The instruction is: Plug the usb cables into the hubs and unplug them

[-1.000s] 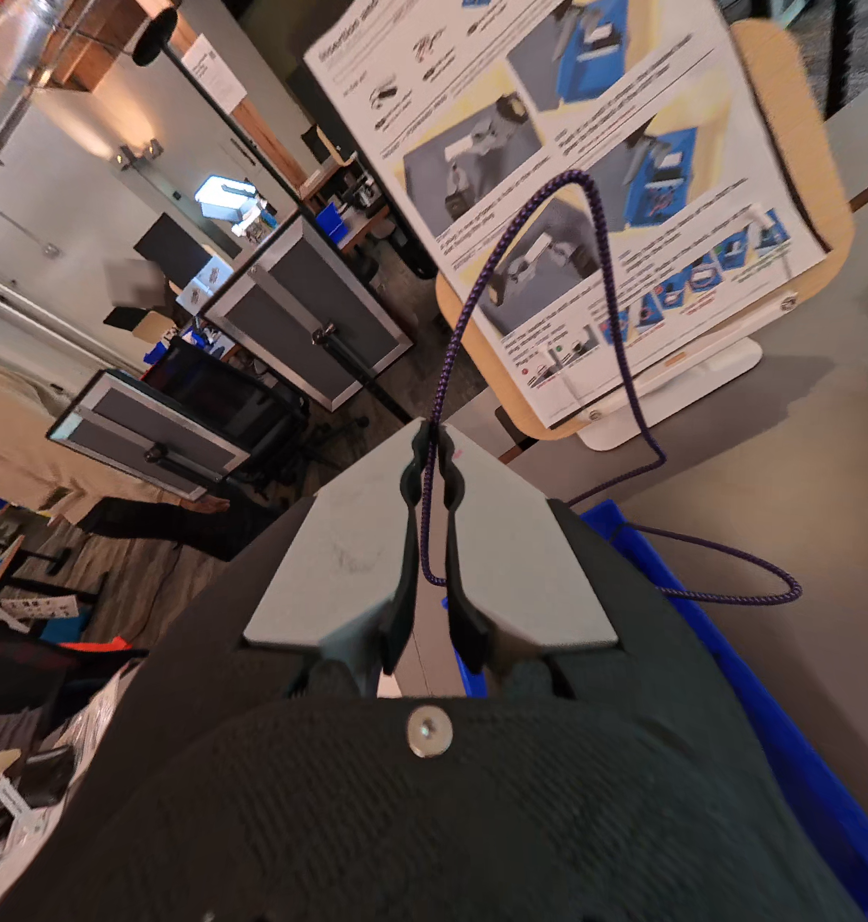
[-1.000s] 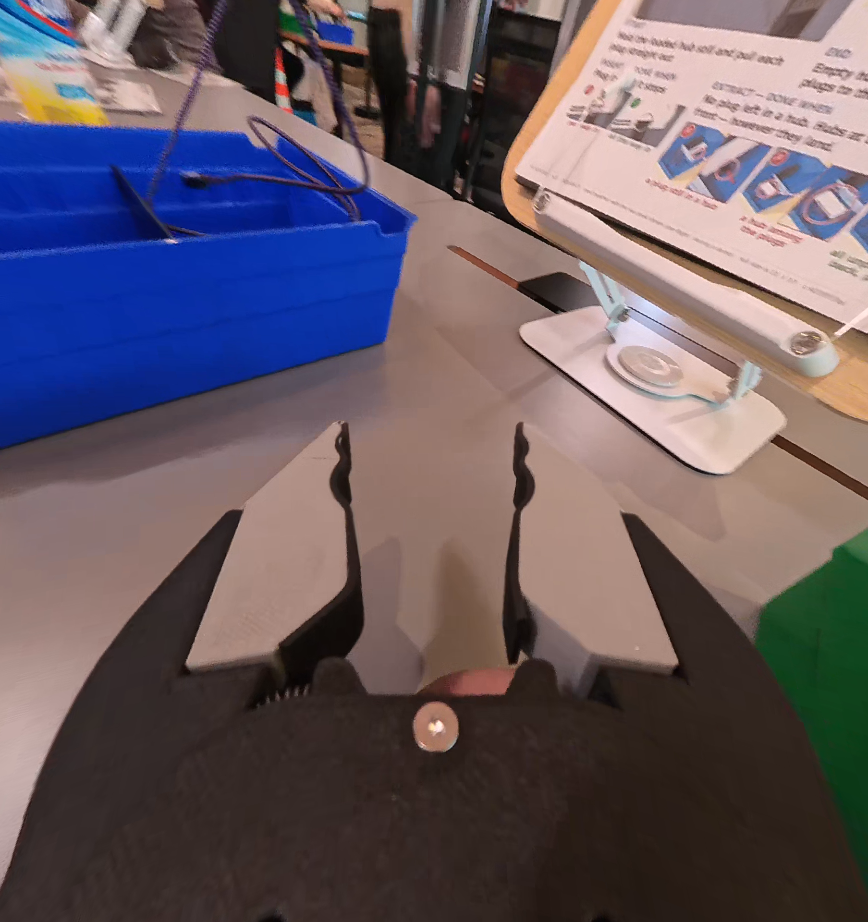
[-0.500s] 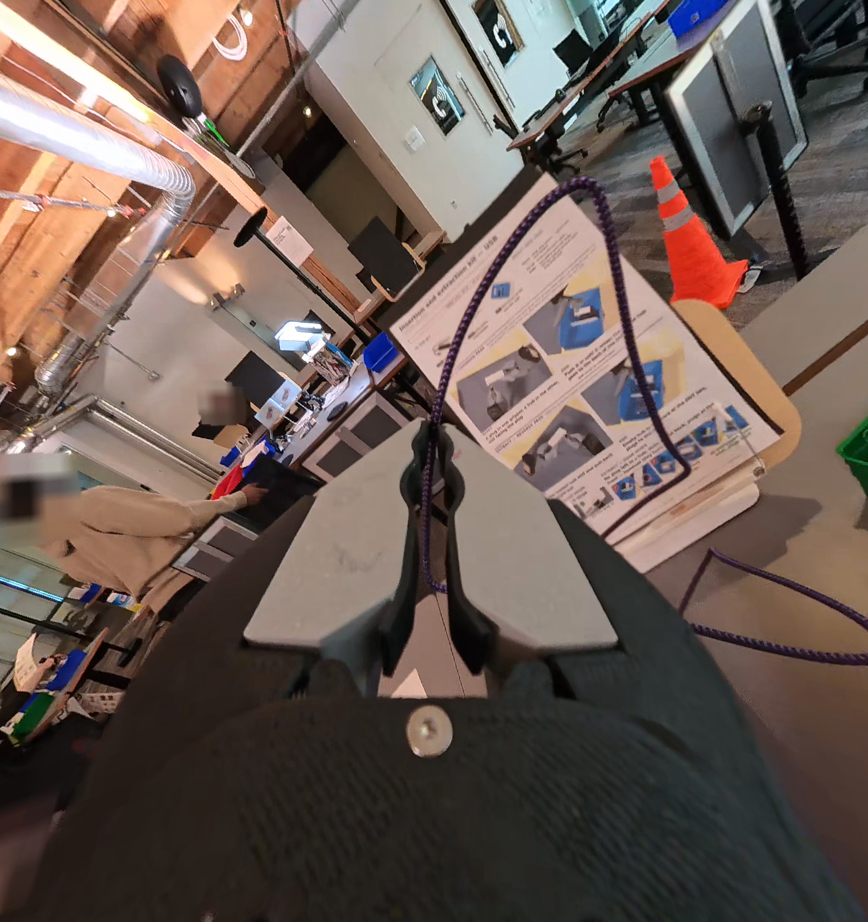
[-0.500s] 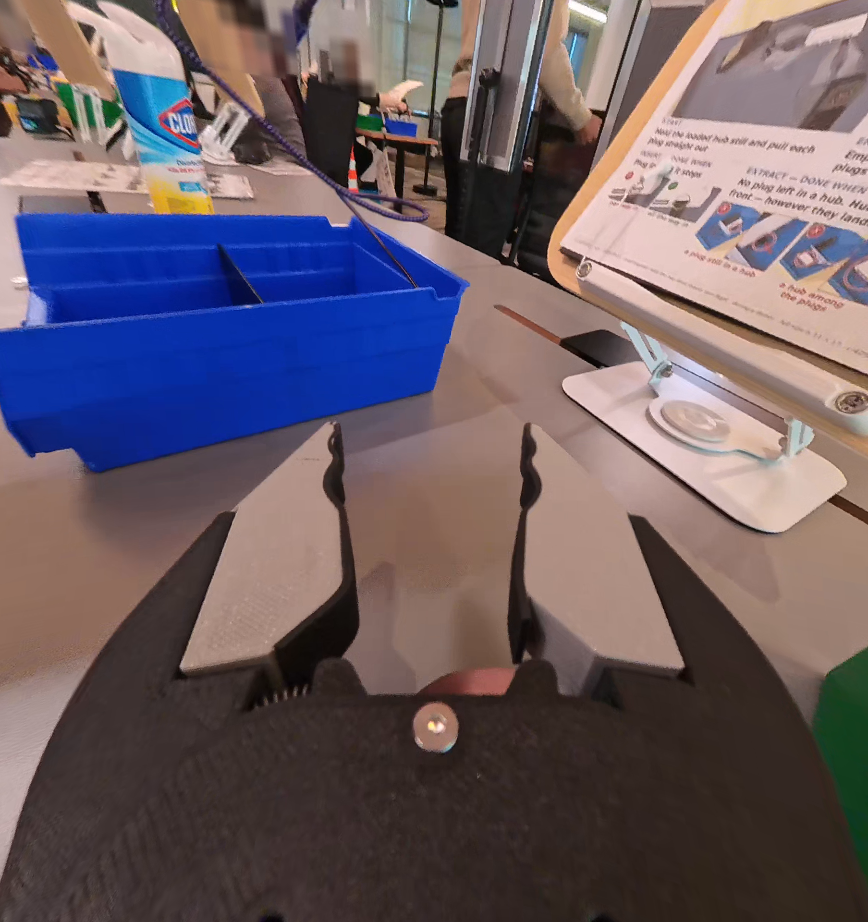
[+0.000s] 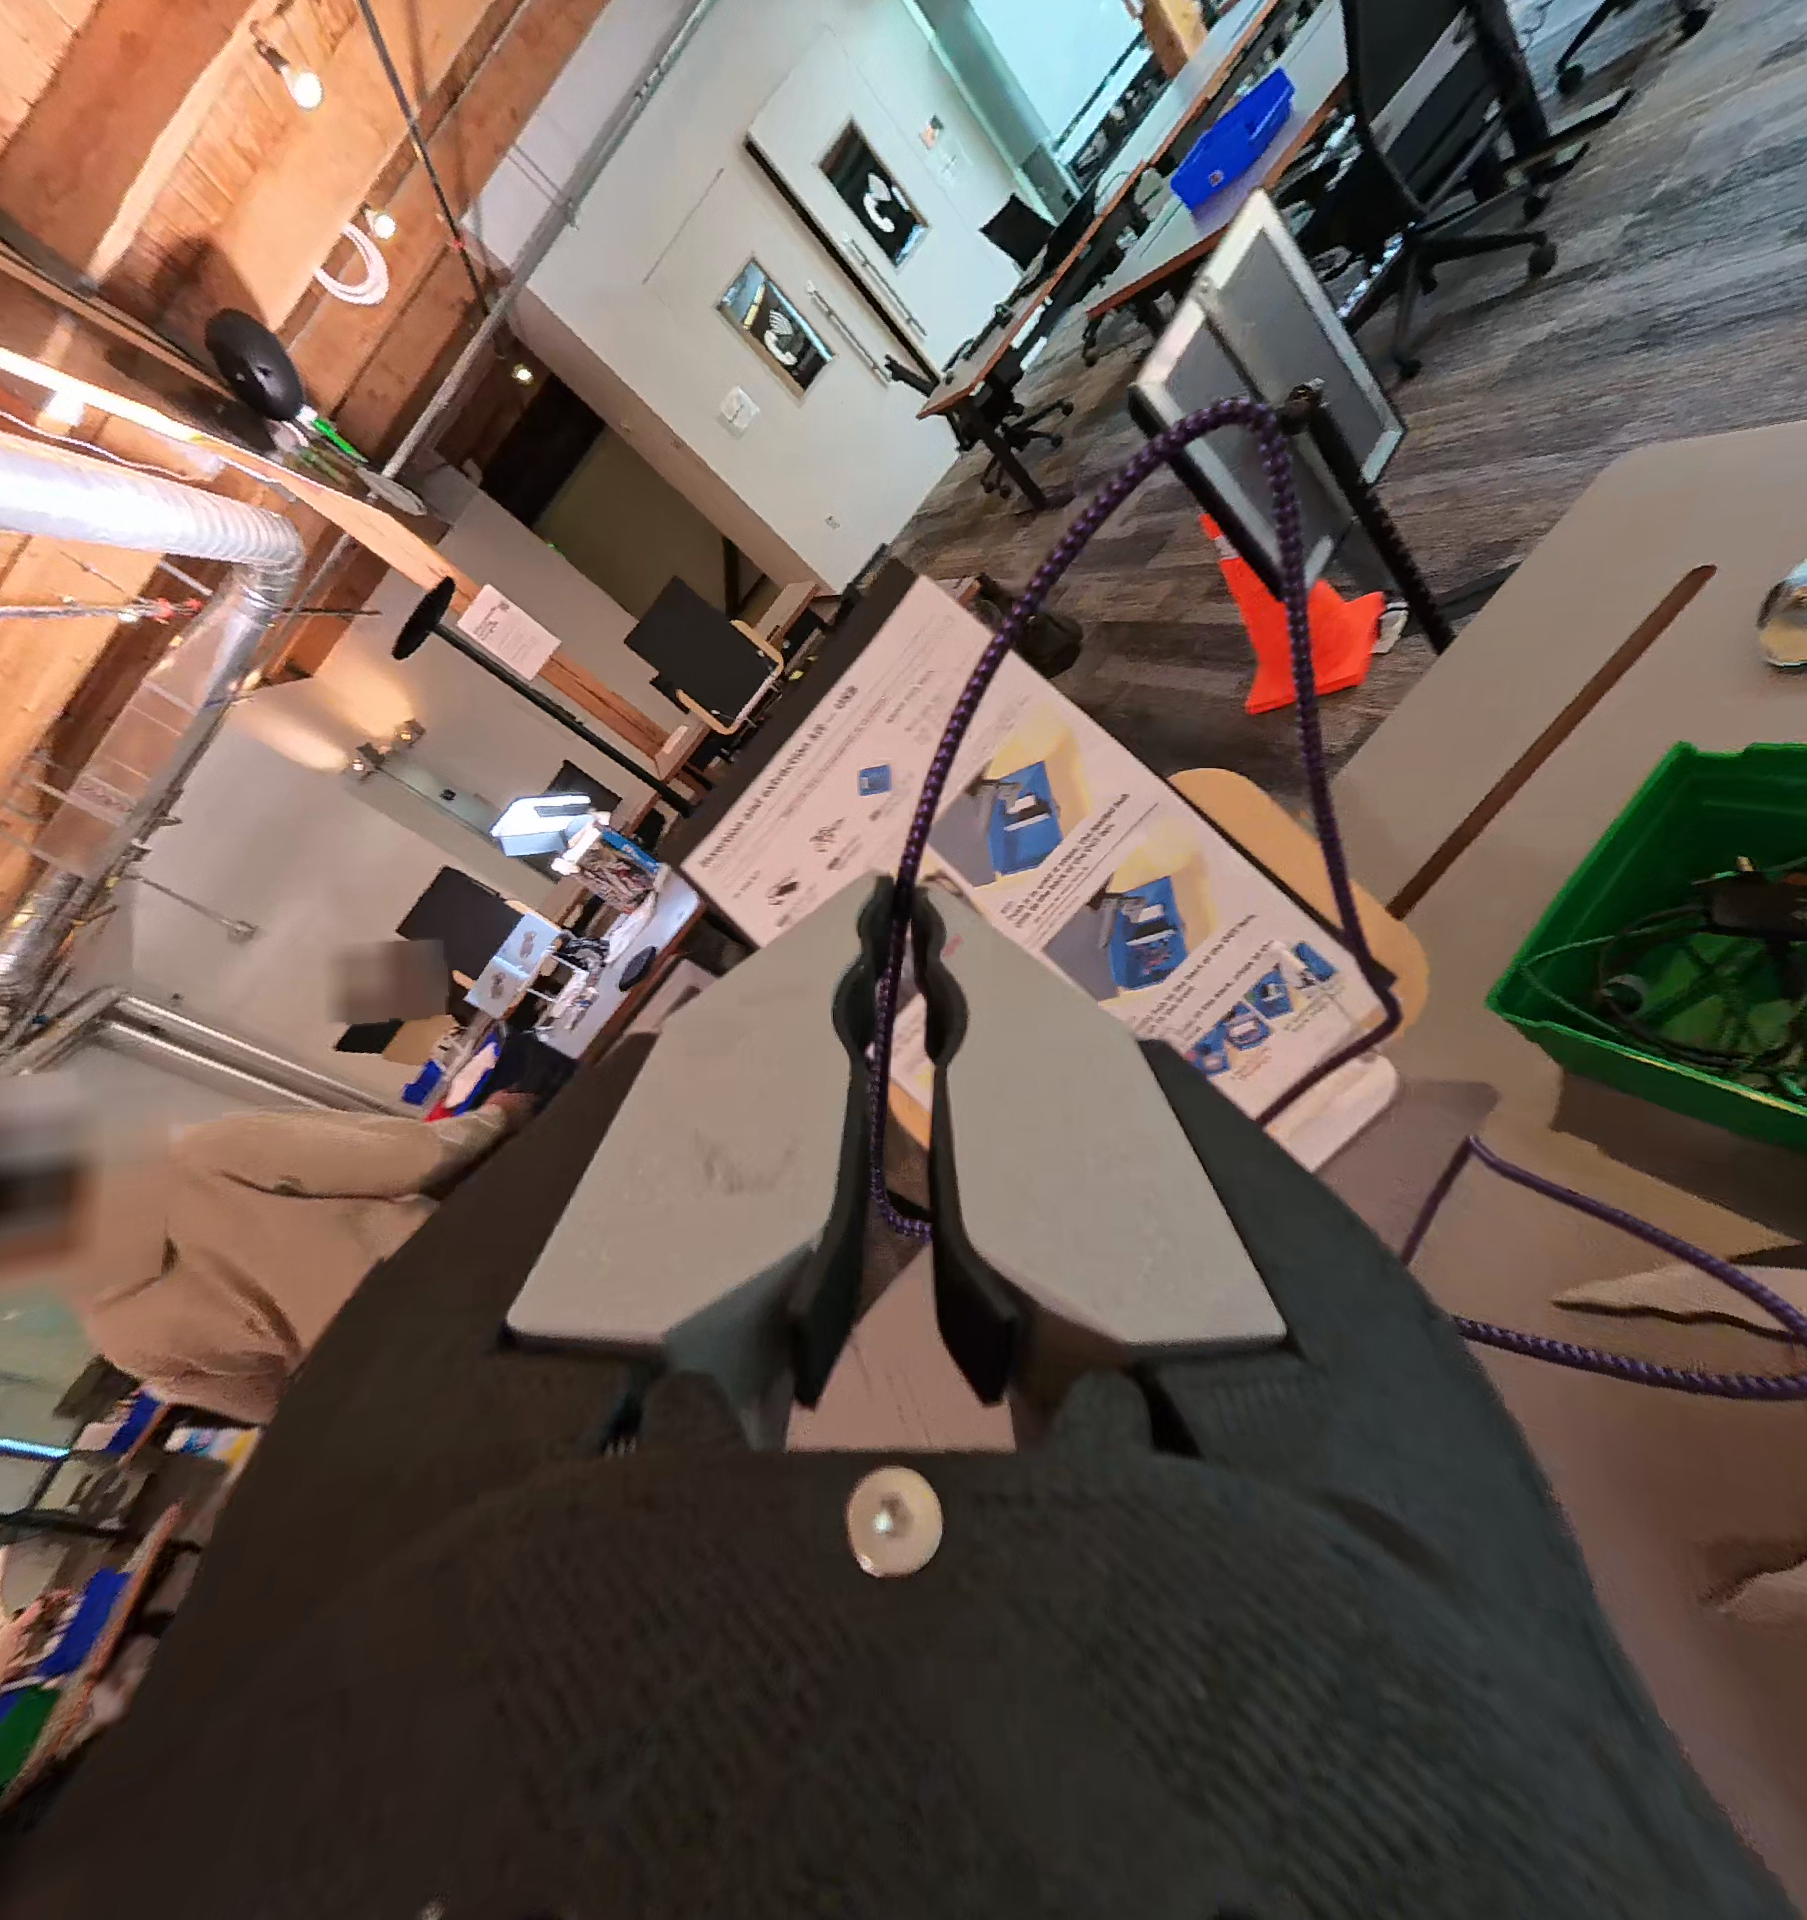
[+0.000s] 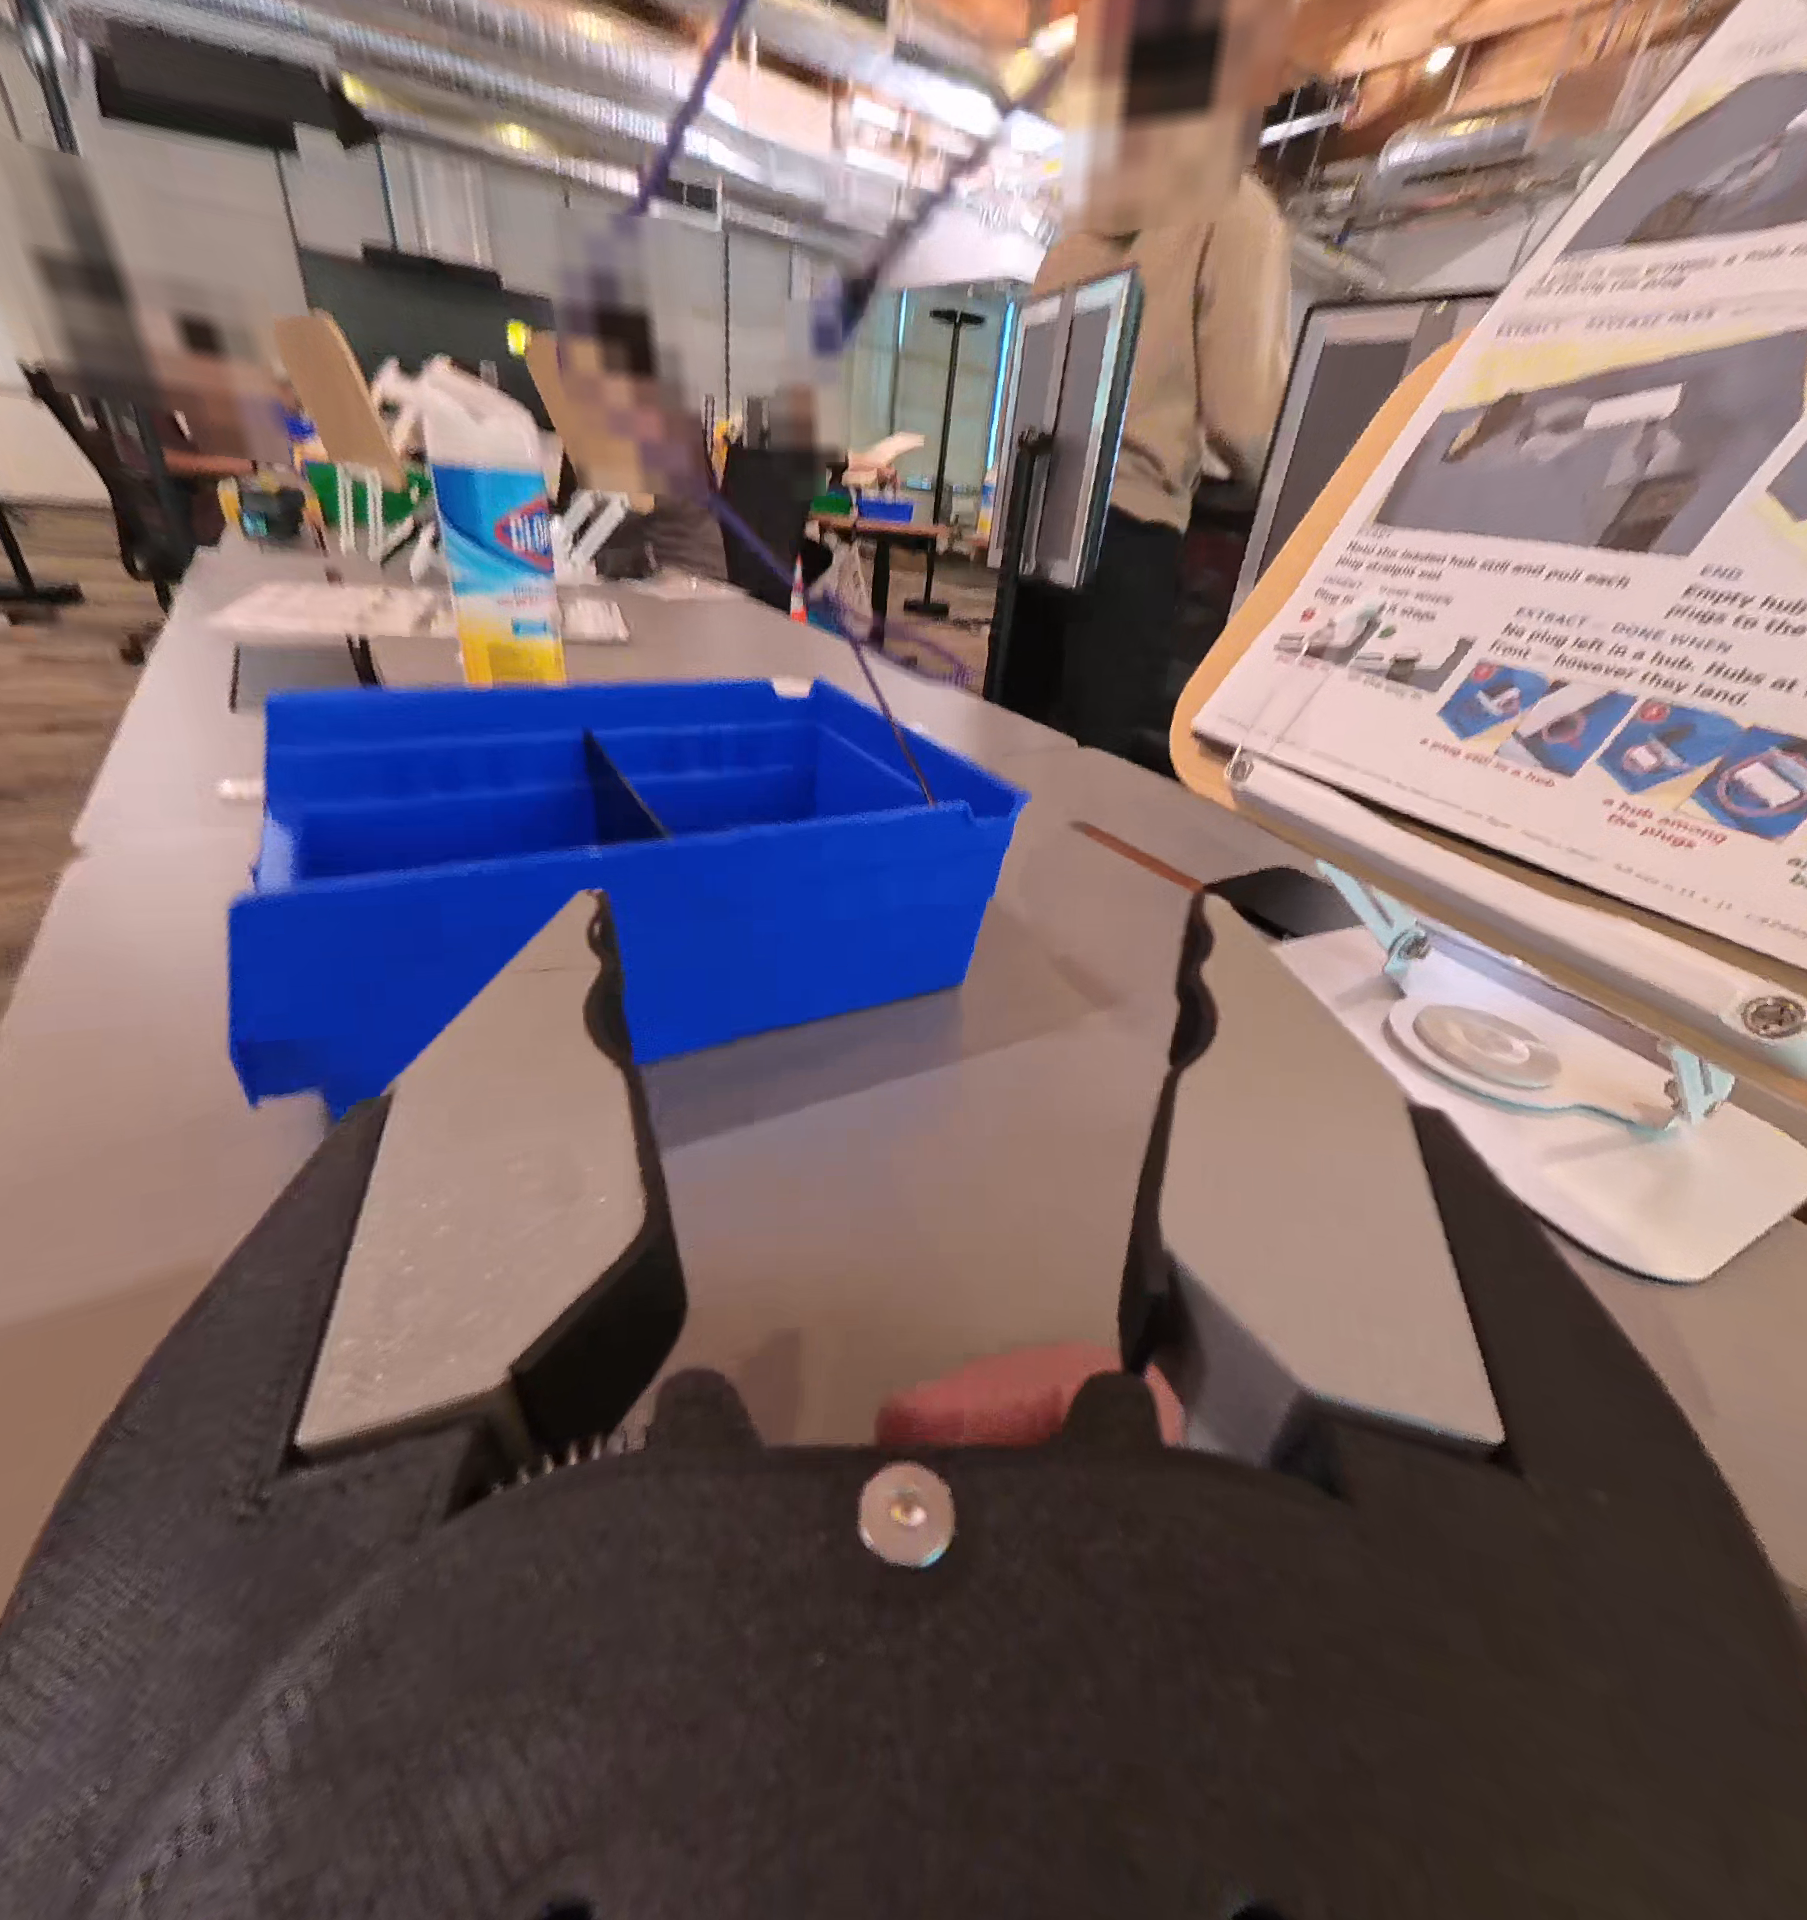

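The left gripper [image 5: 904,914] is raised above the grey desk [image 5: 1657,1538] with its two grey fingers [image 5: 733,1132] pinched together on one purple braided USB cable [image 5: 1283,540]. The cable runs lengthwise up the narrow gap between the fingers, leaves at their tips, arches high over the printed instruction sheet on its wooden stand [image 5: 1075,873], then drops down the right side of the arch to the desk, where it curls into a loop [image 5: 1709,1361]. Its plug ends cannot be made out.

The right gripper [image 6: 894,935] hangs low over the desk with its two fingers [image 6: 494,1174] spread wide apart and nothing between them. Ahead of it sits one blue plastic bin with dividers [image 6: 774,935]; a thin dark strand [image 6: 899,738] slants over the bin's far right corner, and blurred purple cable [image 6: 681,156] hangs in the air above. The instruction stand's white base [image 6: 1647,1195] lies to the right.

One green plastic bin [image 5: 1647,935] holding a tangle of dark cables stands right of the stand. No hub is clearly distinguishable.
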{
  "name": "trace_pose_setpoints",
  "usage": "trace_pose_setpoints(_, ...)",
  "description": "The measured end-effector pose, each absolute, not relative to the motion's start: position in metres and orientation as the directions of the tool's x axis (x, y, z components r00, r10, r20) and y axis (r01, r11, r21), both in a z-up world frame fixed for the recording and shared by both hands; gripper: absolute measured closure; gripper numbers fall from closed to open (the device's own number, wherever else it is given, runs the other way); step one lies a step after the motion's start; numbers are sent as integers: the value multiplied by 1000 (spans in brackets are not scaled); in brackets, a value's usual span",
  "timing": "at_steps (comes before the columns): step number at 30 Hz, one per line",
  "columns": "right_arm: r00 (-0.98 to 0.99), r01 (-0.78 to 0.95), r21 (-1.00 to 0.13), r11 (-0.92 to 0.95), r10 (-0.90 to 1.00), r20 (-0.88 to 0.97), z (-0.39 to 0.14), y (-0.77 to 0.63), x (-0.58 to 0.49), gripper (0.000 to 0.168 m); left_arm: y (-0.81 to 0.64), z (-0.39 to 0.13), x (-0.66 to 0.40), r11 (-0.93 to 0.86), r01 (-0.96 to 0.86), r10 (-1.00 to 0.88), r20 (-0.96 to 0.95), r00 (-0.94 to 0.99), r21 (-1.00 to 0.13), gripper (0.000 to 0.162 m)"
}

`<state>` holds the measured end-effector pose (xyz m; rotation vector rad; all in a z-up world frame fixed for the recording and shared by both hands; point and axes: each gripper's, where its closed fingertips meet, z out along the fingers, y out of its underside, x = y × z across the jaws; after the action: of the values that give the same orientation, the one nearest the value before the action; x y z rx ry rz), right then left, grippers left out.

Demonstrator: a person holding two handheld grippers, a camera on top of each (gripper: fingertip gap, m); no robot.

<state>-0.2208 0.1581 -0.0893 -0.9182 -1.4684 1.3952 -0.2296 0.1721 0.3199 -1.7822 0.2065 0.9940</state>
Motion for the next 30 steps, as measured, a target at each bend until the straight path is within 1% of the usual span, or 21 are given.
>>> trace_pose_setpoints(1,-326,-86,-994,61,941,86,-82,156,-221,59,175,313,-227,-445,-549,289,-694,660,-708,162)
trace_pose_setpoints(2,-320,-108,-994,26,945,60,-74,154,-222,51,178,305,-224,-445,-543,277,-685,673,-713,162)
trace_pose_setpoints(4,-281,-139,-990,-9,959,31,-63,151,-226,26,185,289,-221,-451,-542,248,-682,688,-709,162)
trace_pose_setpoints(5,-228,-155,-988,-4,973,32,-57,156,-229,20,186,280,-220,-457,-542,236,-683,691,-706,162)
trace_pose_setpoints(7,-149,-214,-977,-12,989,21,-43,170,-227,17,187,266,-221,-463,-534,221,-675,703,-707,162)
trace_pose_setpoints(10,-125,-300,-953,-40,992,-3,-23,184,-210,17,182,245,-233,-490,-507,211,-661,720,-709,162)
trace_pose_setpoints(12,-83,-351,-936,-19,996,11,-12,194,-198,16,178,226,-243,-525,-489,197,-658,727,-697,162)
trace_pose_setpoints(14,-47,-369,-930,3,999,22,-5,200,-195,14,179,201,-246,-552,-464,164,-636,754,-692,162)
trace_pose_setpoints(17,-116,-335,-941,-56,993,-17,-4,189,-208,11,187,169,-237,-564,-449,101,-597,796,-693,162)
trace_pose_setpoints(20,-234,-277,-953,-126,970,-60,-10,168,-224,12,200,143,-220,-569,-443,35,-559,829,-693,162)
trace_pose_setpoints(22,-304,-254,-949,-184,947,-103,-13,158,-229,23,209,129,-208,-566,-439,-9,-527,850,-698,162)
trace_pose_setpoints(25,-324,-266,-936,-229,936,-137,-14,162,-231,34,219,111,-184,-548,-421,-89,-450,888,-722,161)
trace_pose_setpoints(28,-372,-290,-910,-296,911,-178,-9,167,-225,41,224,99,-158,-518,-402,-164,-374,913,-755,161)
trace_pose_setpoints(29,-382,-293,-901,-319,903,-196,-8,170,-224,46,224,95,-151,-510,-402,-185,-359,915,-760,161)
trace_pose_setpoints(30,-391,-291,-897,-333,897,-206,-8,172,-224,63,224,94,-145,-499,-402,-200,-350,915,-767,161)
